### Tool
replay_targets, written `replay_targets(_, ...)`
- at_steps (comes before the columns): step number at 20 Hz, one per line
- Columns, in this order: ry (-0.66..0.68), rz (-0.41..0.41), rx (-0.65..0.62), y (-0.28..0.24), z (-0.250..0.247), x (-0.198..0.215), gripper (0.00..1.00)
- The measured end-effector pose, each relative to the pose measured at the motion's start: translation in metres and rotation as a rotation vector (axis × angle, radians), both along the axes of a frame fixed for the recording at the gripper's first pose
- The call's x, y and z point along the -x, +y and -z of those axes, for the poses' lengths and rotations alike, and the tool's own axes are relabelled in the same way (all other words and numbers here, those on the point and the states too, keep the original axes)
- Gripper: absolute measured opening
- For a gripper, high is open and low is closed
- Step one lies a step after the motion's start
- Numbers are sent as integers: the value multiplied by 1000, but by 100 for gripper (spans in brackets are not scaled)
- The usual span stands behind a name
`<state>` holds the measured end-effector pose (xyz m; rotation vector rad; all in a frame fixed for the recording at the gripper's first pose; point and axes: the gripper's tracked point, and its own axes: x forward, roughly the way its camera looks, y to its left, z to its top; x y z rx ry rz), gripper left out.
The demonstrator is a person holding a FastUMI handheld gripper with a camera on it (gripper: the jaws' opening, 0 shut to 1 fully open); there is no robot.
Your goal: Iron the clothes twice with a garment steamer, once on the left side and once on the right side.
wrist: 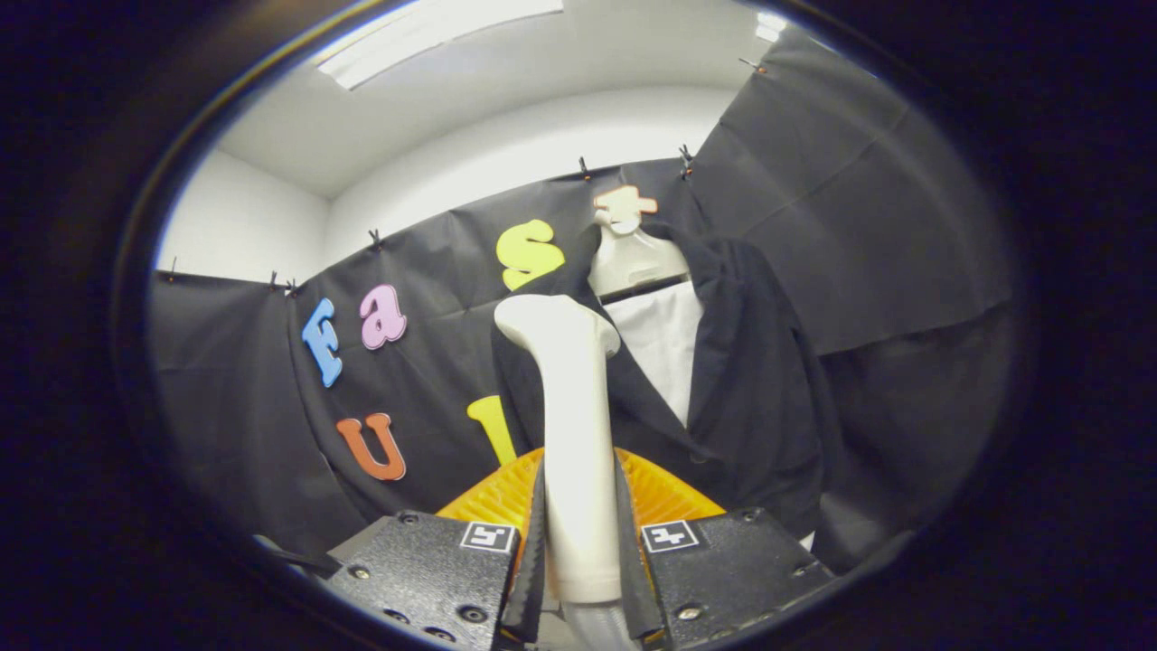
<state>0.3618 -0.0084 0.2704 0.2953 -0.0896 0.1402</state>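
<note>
The hand-held gripper [580,551] is clamped on the white steamer [571,434], both fingers pressing its handle. The steamer's head points at 12 o'clock. Just beyond hangs a black jacket [750,389] over a white shirt [664,348] on a mannequin [630,258].

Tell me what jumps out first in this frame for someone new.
First, the white garment steamer standing upright between the fingers of the gripper, which is shut on its handle. Beyond it, a dark jacket hangs open over a white mannequin torso against the black cloth wall. Just behind the fingers sits a ribbed orange piece, partly hidden.
</note>
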Motion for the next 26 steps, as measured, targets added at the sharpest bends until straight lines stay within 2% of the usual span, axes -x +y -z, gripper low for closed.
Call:
replay_targets(3, -21, 11, 18, -6, -12, -17, 37)
replay_targets(7, 5, -1, 34, -5, 0, -32, 38)
replay_targets(26, 206, 57, 83, -37, 132, -29, 38)
